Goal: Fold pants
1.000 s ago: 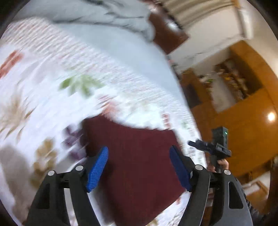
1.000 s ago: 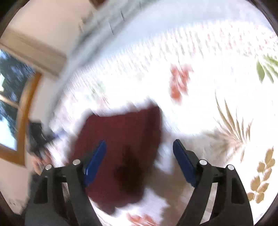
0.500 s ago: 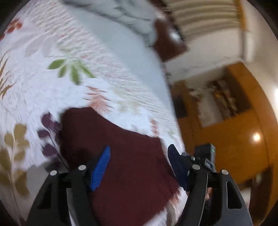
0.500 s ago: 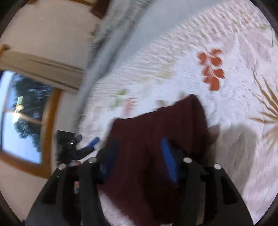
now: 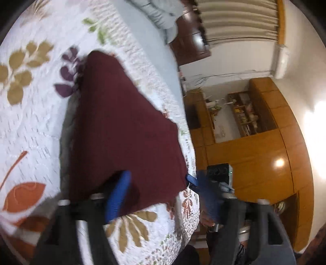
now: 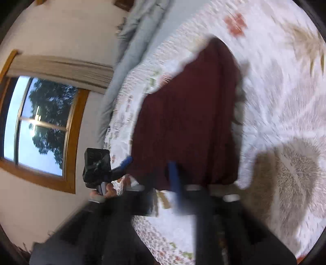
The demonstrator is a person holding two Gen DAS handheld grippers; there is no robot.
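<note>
The dark red pants (image 5: 122,126) lie folded into a compact rectangle on the leaf-patterned bedspread (image 5: 30,126), near the bed's edge. My left gripper (image 5: 161,195) is open, its blue pads straddling the near corner of the pants. The right gripper shows behind that corner in the left wrist view (image 5: 219,179). In the right wrist view the pants (image 6: 187,122) fill the middle. My right gripper (image 6: 175,183) is blurred at the pants' near edge; its jaws look narrowed, and whether they hold the cloth is unclear. The left gripper (image 6: 101,169) appears at left.
A grey blanket (image 5: 161,12) lies along the far side of the bed. A wooden wardrobe and shelves (image 5: 254,142) stand beyond the bed edge. A window (image 6: 38,126) with a wooden frame is in the wall on the other side.
Both grippers have pulled back toward the near edge of the pants. The right gripper's jaws have narrowed from wide open. The pants lie in the same folded shape.
</note>
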